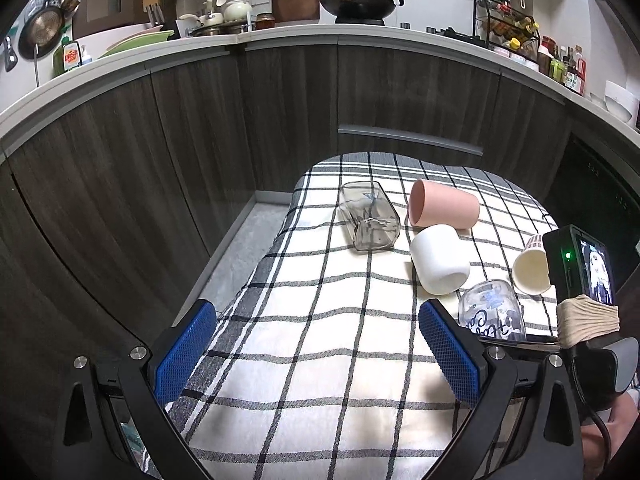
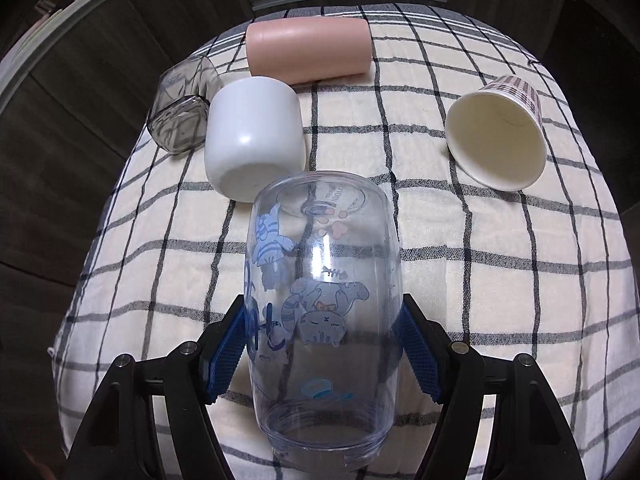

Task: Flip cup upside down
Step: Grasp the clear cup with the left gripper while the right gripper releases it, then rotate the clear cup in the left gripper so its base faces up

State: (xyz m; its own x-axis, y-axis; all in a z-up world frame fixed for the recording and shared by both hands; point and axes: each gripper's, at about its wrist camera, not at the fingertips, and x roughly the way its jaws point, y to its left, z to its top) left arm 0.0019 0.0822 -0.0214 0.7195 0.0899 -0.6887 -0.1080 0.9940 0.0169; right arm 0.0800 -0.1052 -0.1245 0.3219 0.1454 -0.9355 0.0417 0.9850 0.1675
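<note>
A clear plastic cup with blue cat prints [image 2: 324,300] sits between my right gripper's [image 2: 322,340] blue pads, which press on both its sides; its closed base points away and its open rim is toward the camera. The same cup shows in the left wrist view [image 1: 492,312], low over the checked cloth [image 1: 312,340]. My left gripper [image 1: 316,352] is open and empty above the cloth, left of that cup.
On the cloth lie a pink cup [image 2: 308,50] on its side, a white cup [image 2: 254,140], a smoky square glass [image 2: 182,114] and a paper cup [image 2: 498,132] on its side. Dark cabinets [image 1: 280,100] stand behind; the floor gap [image 1: 240,248] is at left.
</note>
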